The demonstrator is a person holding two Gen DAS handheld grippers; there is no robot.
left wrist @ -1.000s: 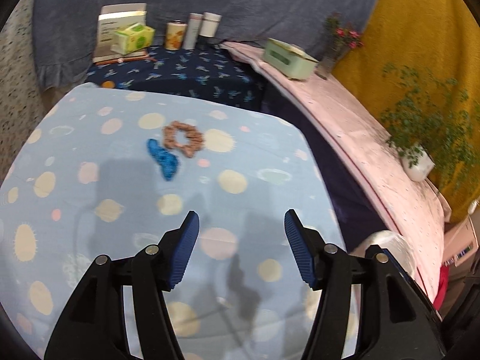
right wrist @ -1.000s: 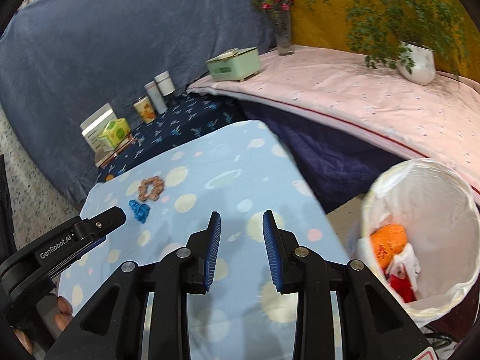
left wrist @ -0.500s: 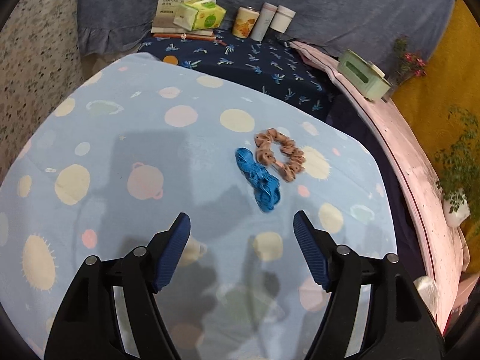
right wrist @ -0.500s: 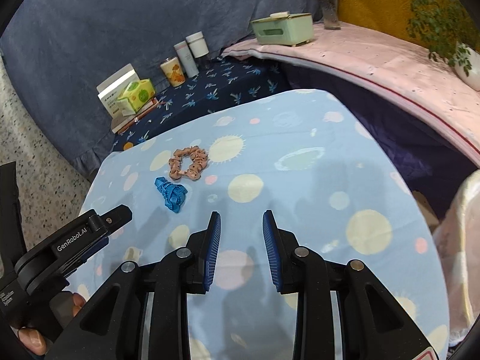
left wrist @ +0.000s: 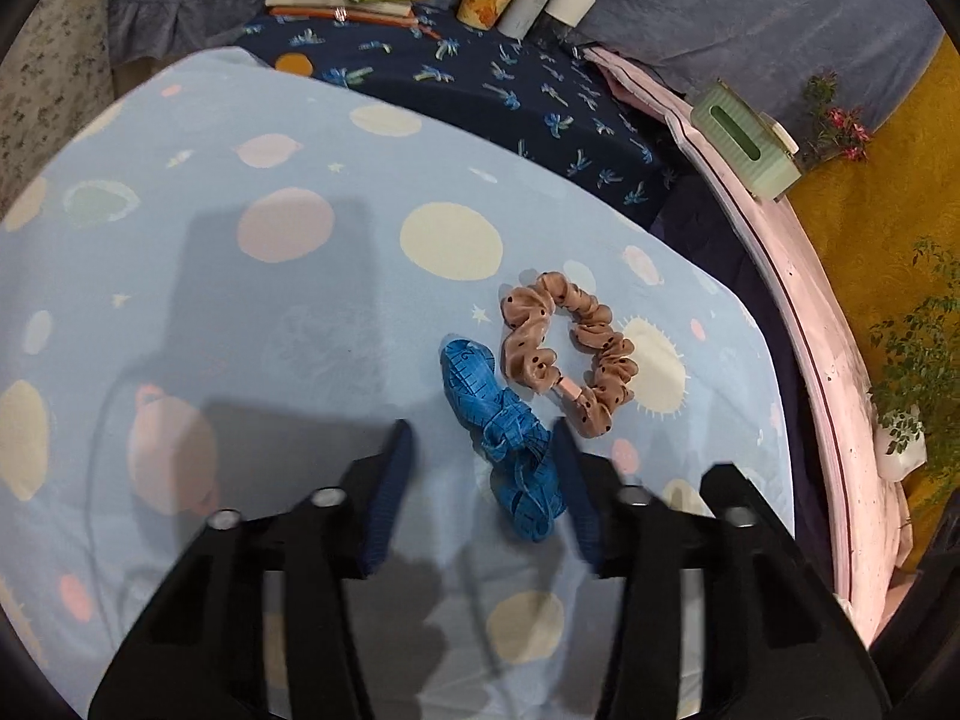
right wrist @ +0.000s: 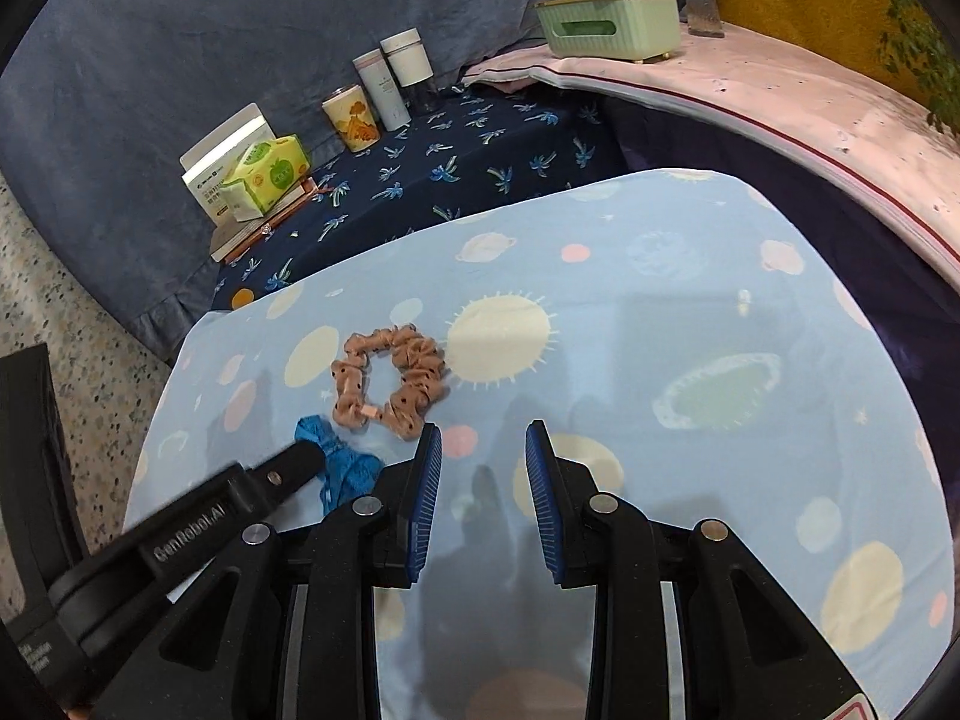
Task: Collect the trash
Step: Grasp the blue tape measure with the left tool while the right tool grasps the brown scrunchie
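Left tongs (left wrist: pixel 483 444) spread wide, straddling crumpled blue tape measure (left wrist: pixel 510 444) lying just beside tan dotted fabric scrunchie (left wrist: pixel 567 354). Right tongs (right wrist: pixel 483 450) parted, empty, near scrunchie. Pickup step: lower, then clench.

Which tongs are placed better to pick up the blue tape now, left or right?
Left. The left tongs are open around the blue tape. The right tongs hover over bare cloth beside it, holding nothing.
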